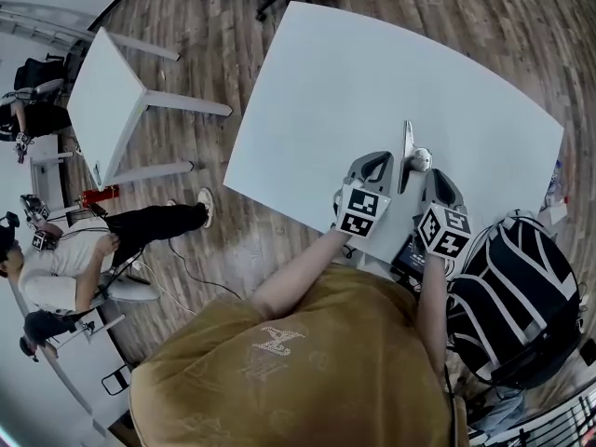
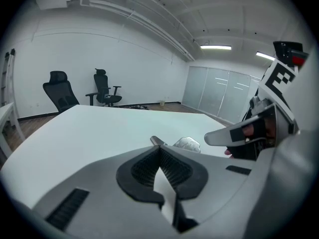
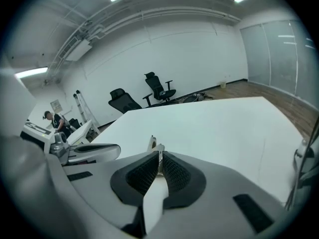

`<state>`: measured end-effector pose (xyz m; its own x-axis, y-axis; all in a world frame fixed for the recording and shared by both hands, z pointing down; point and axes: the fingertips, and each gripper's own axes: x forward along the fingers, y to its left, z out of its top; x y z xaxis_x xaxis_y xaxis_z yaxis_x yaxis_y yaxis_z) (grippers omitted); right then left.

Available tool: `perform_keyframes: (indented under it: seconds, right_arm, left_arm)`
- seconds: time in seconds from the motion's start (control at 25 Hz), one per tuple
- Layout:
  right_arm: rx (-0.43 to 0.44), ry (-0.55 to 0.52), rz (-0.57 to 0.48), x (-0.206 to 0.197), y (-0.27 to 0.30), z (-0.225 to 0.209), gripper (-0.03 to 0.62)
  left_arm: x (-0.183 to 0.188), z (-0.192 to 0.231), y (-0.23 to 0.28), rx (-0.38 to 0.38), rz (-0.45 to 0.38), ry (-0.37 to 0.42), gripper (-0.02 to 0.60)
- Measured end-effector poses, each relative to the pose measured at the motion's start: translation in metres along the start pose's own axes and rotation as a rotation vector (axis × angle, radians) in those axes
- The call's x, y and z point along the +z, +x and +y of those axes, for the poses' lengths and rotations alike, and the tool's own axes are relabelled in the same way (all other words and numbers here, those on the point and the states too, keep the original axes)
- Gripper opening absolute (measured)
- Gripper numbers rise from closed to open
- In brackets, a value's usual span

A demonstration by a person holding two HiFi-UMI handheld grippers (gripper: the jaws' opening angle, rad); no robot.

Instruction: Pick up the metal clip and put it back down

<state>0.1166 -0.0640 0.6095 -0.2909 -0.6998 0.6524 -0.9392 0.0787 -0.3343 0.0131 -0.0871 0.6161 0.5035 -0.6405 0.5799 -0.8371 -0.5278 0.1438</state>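
Observation:
The metal clip (image 1: 407, 154) is a long thin silver strip with a round shiny part beside it, near the front edge of the white table (image 1: 372, 73). My right gripper (image 1: 433, 177) is at its right side. In the right gripper view the jaws (image 3: 160, 156) are shut with a sliver of the clip (image 3: 151, 143) showing between the pad tips. My left gripper (image 1: 377, 161) is to the left of the clip, shut with nothing between its pads (image 2: 160, 151). The clip's end (image 2: 156, 141) shows just past its tips. Both grippers sit low over the table.
A black-and-white striped backpack (image 1: 517, 287) stands at the table's right front corner. A small white side table (image 1: 102, 91) and a seated person (image 1: 65, 259) are off to the left. Two black office chairs (image 2: 60, 91) stand by the far wall.

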Motion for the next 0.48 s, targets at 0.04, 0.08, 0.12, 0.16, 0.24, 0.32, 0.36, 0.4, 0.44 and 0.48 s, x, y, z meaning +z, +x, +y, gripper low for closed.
perform_keyframes:
  seconds: [0.04,0.08,0.12,0.16,0.24,0.32,0.36,0.4,0.44,0.48]
  right_arm:
    - [0.015,0.025,0.013,-0.002,0.003,0.0,0.008]
    - [0.028,0.044,0.024,-0.004,0.005,0.0,0.008]
    - [0.037,0.057,0.031,-0.006,0.007,0.0,0.008]
    - [0.042,0.065,0.037,-0.006,0.009,0.0,0.008]
    - [0.042,0.082,0.044,-0.008,0.012,-0.002,0.009]
    - [0.04,0.098,0.048,-0.009,0.015,-0.005,0.014]
    - [0.042,0.103,0.049,-0.009,0.016,-0.005,0.015]
    - [0.048,0.106,0.053,-0.009,0.017,-0.005,0.015]
    - [0.057,0.11,0.06,-0.008,0.019,-0.004,0.025]
    - [0.068,0.113,0.069,-0.009,0.021,-0.003,0.038]
  left_arm:
    - [-0.002,0.0,0.001,-0.003,0.007,0.001,0.007]
    - [-0.004,0.0,0.002,-0.007,0.013,0.0,0.006]
    - [-0.006,0.0,0.003,-0.01,0.017,-0.002,0.006]
    - [-0.007,0.0,0.004,-0.011,0.021,-0.004,0.006]
    - [-0.009,0.0,0.005,-0.01,0.027,-0.007,0.008]
    - [-0.011,0.0,0.006,-0.01,0.034,-0.009,0.006]
    - [-0.012,0.0,0.007,-0.011,0.036,-0.012,0.006]
    - [-0.012,0.0,0.008,-0.013,0.038,-0.014,0.006]
    - [-0.012,0.0,0.008,-0.014,0.04,-0.016,0.006]
    - [-0.013,0.001,0.009,-0.016,0.042,-0.019,0.006]
